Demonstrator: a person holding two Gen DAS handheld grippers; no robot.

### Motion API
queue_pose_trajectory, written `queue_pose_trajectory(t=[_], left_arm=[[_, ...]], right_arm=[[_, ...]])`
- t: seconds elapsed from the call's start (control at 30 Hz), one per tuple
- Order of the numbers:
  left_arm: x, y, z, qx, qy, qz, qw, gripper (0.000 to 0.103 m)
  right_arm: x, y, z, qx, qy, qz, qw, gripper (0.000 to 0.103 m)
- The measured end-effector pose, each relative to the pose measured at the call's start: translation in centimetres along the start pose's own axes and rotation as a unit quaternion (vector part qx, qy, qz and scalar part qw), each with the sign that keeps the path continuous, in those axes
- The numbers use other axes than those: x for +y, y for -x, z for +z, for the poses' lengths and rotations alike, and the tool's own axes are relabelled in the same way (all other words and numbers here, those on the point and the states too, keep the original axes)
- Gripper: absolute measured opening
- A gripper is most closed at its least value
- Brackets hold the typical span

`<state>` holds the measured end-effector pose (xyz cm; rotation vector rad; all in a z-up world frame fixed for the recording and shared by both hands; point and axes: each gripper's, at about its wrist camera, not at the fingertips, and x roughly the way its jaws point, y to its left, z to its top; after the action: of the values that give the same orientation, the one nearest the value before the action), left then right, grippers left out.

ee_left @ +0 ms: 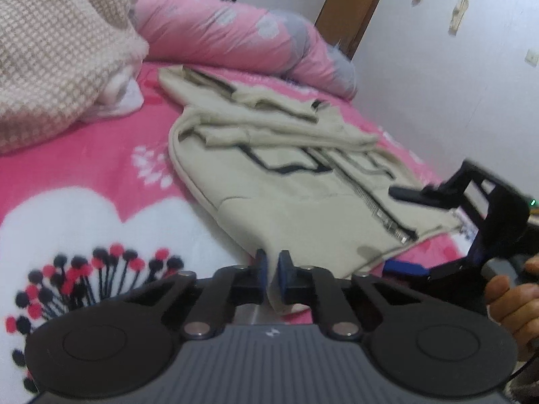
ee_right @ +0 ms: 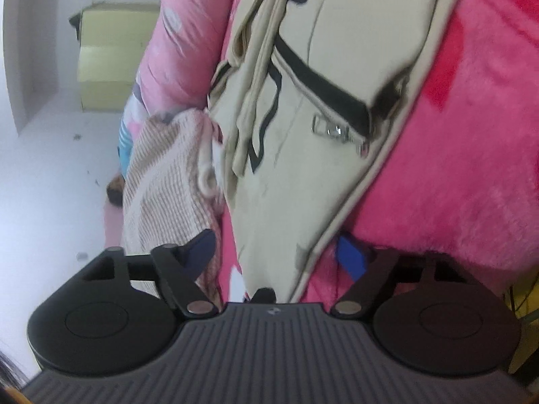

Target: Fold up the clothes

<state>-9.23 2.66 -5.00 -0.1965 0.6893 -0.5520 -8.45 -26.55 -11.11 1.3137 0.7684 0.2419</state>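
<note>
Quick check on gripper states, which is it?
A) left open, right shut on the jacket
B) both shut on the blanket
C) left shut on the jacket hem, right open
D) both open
C: in the left wrist view the left gripper has its pads pinched on the jacket hem, while the right gripper shows its fingers spread wide around the jacket's corner, not closed.

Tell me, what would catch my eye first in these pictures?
A cream zip-up jacket lies half folded in the middle of a bright pink bedspread. At its near hem the left gripper is pinched shut on the cloth, while the right gripper gapes open around the hem's other corner. Behind, a rolled pink quilt lines the wall beside a checked beige blanket.
</note>
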Motion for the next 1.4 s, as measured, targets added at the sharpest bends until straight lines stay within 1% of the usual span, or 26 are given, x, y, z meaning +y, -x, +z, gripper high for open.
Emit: queue_pose_trajectory(t=[0.07,0.17,0.27,0.43,0.53,0.6,0.67,0.7,0.73,0.8,0.83,0.87,0.93,1.0,1.07,1.2,1.3,1.4], left_arm=[[0.2,0.6,0.4,-0.020,0.008,-0.015,0.9997,0.006],[0.2,1.4,1.3,-0.048,0.021,-0.035,0.9980,0.006],[0.0,1.9,2.2,-0.064,0.021,-0.045,0.9967,0.006],[0.0,1.8,2.8,-0.065,0.033,-0.058,0.9957,0.006],[0.3,1.6,2.7,-0.056,0.041,-0.064,0.9955,0.006],[0.6,1.6,2.7,-0.048,0.046,-0.067,0.9956,0.006],[0.9,1.5,2.6,-0.038,0.050,-0.069,0.9957,0.007],[1.1,1.5,2.5,-0.032,0.050,-0.069,0.9958,0.007],[1.1,1.4,2.3,-0.026,0.048,-0.070,0.9960,0.008],[1.1,1.1,2.1,-0.014,0.044,-0.072,0.9964,0.021],[1.1,1.0,2.0,-0.009,0.042,-0.072,0.9965,0.038],[1.1,0.9,1.9,-0.008,0.041,-0.070,0.9967,0.053],[1.1,0.7,1.7,-0.006,0.046,-0.068,0.9966,0.061],[2.2,0.1,1.7,0.000,0.090,-0.076,0.9931,0.063],[3.3,-0.5,1.7,0.007,0.133,-0.083,0.9876,0.065],[5.4,-1.8,1.7,0.019,0.216,-0.097,0.9714,0.065],[6.1,-3.0,2.2,0.029,0.235,-0.110,0.9652,0.065],[6.3,-4.7,2.9,0.049,0.248,-0.124,0.9596,0.065]], right_arm=[[0.0,0.3,0.1,-0.002,-0.013,0.006,1.000,0.070],[-0.1,0.4,0.0,0.006,-0.026,0.014,1.000,0.070],[-0.4,-0.1,-0.4,0.034,-0.055,0.032,0.997,0.071],[-0.1,-1.4,-1.4,0.089,-0.073,0.079,0.990,0.071],[-0.9,-2.7,-1.7,0.097,-0.095,0.088,0.987,0.071],[-1.6,-3.5,-2.0,0.095,-0.113,0.097,0.984,0.069],[-2.2,-4.0,-2.1,0.084,-0.126,0.107,0.983,0.056],[-2.4,-4.1,-2.1,0.079,-0.128,0.109,0.983,0.043],[-2.6,-4.1,-2.0,0.074,-0.127,0.110,0.983,0.029],[-2.5,-4.1,-1.9,0.067,-0.112,0.100,0.986,0.011],[-2.5,-4.1,-1.9,0.064,-0.104,0.097,0.988,0.008],[-2.5,-4.0,-1.9,0.062,-0.099,0.098,0.988,0.007],[-2.5,-4.1,-1.8,0.059,-0.091,0.099,0.989,0.005],[-2.5,-3.9,-1.7,0.058,-0.086,0.105,0.989,0.005],[-2.6,-3.9,-1.5,0.057,-0.081,0.112,0.989,0.005],[-2.6,-3.8,-1.1,0.055,-0.074,0.118,0.989,0.005],[-2.5,-4.0,-1.0,0.057,-0.068,0.119,0.989,0.005],[-2.3,-4.0,-0.9,0.059,-0.063,0.121,0.989,0.005]])
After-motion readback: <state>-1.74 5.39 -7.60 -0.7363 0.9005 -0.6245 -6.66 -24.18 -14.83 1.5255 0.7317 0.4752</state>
